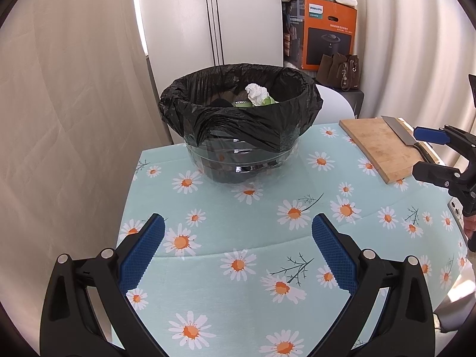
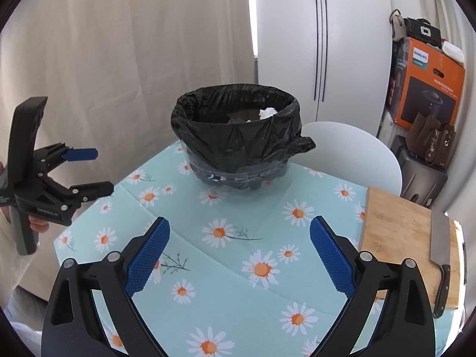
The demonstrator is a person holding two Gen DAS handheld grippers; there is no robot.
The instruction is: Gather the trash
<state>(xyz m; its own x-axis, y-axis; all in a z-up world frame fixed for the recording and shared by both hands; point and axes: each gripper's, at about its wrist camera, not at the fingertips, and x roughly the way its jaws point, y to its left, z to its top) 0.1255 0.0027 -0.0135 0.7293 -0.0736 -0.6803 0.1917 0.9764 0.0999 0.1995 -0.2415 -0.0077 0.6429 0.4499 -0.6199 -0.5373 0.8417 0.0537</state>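
Note:
A clear bin lined with a black trash bag [image 1: 238, 113] stands at the far side of the daisy-print table [image 1: 238, 238]; it also shows in the right wrist view [image 2: 238, 131]. Crumpled white tissue [image 1: 257, 92] and green scraps lie inside it; the tissue also shows in the right wrist view [image 2: 267, 113]. My left gripper [image 1: 238, 232] is open and empty, above the table in front of the bin. My right gripper [image 2: 239, 232] is open and empty too. Each gripper shows in the other's view, the right [image 1: 422, 151] and the left [image 2: 95, 171].
A wooden cutting board [image 2: 398, 238] with a cleaver [image 2: 440, 253] on it lies at the table's right edge. A white chair [image 2: 357, 148] stands behind the table. An orange Philips box [image 1: 324, 35] and bags are stacked at the back right. Curtains hang on the left.

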